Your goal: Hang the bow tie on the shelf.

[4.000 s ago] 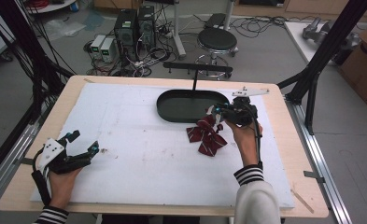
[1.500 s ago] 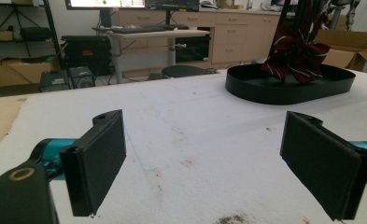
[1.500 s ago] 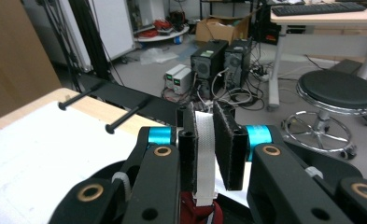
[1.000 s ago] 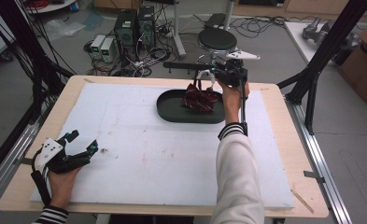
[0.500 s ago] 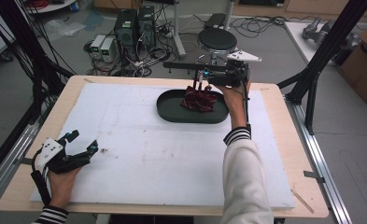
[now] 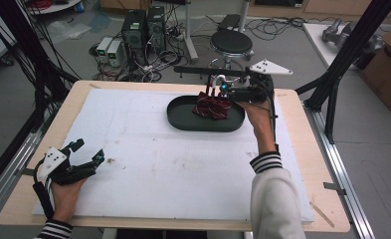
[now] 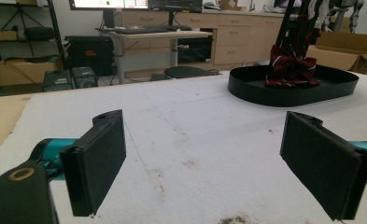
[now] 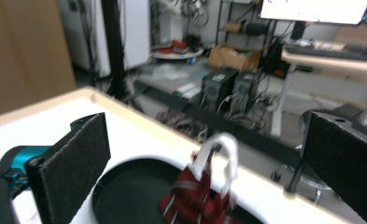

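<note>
A black oval tray (image 6: 183, 119) sits on the white mat (image 6: 158, 159) near the far edge of the desk (image 6: 302, 149), a little right of the middle, its long axis running left to right along that edge. Inside it, toward the right half, lies a dark red striped fabric piece (image 6: 212, 108) with pale stripes, bunched up, with a white loop (image 8: 218, 154) standing upright from its top. The bundle's own long axis cannot be told from its crumpled shape.

The right tongs (image 6: 222, 88) hang over the far right part of the tray, just above the fabric, pointing left along the far edge of the desk. Their jaws are spread wide and hold nothing; in the right gripper view the white loop stands between them without touching either pad. The right hand (image 6: 256, 107) reaches in from the near side with a striped cuff at the wrist.

The left tongs (image 6: 86, 154) rest on the mat at the near left corner of the desk, held by the left hand (image 6: 63, 191), pointing toward the far right. Their jaws are also spread apart and empty, with bare mat between them and the tray well apart ahead.
</note>
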`<state>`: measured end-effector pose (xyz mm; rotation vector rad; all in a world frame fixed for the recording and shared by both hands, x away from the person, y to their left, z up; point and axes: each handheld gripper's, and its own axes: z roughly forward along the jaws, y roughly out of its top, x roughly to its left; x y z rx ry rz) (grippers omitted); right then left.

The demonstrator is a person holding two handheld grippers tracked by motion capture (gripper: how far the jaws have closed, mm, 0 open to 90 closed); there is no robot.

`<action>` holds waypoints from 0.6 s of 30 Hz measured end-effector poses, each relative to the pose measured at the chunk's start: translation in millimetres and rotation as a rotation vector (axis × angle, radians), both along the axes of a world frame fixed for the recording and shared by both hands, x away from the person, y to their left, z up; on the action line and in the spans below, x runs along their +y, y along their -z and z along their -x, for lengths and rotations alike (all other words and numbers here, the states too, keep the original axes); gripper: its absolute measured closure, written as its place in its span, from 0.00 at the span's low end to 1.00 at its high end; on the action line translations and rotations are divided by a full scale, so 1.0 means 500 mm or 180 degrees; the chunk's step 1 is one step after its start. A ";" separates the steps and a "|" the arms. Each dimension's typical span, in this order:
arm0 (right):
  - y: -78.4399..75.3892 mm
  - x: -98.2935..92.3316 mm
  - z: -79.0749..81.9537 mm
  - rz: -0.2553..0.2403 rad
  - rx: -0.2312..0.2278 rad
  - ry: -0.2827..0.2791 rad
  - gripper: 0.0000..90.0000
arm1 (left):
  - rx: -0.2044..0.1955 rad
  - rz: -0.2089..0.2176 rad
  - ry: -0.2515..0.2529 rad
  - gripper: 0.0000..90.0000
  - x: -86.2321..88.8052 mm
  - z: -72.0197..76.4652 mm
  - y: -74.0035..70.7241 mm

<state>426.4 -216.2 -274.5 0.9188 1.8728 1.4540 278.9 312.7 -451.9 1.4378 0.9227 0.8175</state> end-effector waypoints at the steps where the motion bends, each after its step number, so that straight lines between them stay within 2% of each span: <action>1: 0.003 -0.005 0.014 0.0015 -0.0035 -0.0017 0.00 | 0.0000 0.0002 -0.0001 0.16 0.000 0.000 0.000; 2: 0.008 -0.010 0.029 -0.0001 -0.0061 -0.0026 0.00 | 0.0001 0.0001 -0.0002 0.16 0.000 0.000 0.000; 3: 0.011 -0.016 0.044 0.0009 -0.0009 -0.0048 0.00 | -0.0003 0.0000 -0.0007 0.16 0.000 0.000 0.000; 9: 0.060 -0.057 0.154 -0.0049 -0.0150 -0.0024 0.00 | 0.0015 -0.0011 0.0000 0.16 0.000 -0.001 0.000; 14: 0.129 -0.094 0.243 -0.0110 -0.0216 0.0128 0.00 | -0.0003 -0.0032 -0.0008 0.16 -0.001 0.001 0.000; 18: 0.194 -0.115 0.298 -0.0212 -0.0251 0.0246 0.00 | -0.0018 -0.0027 -0.0006 0.16 -0.001 0.002 0.000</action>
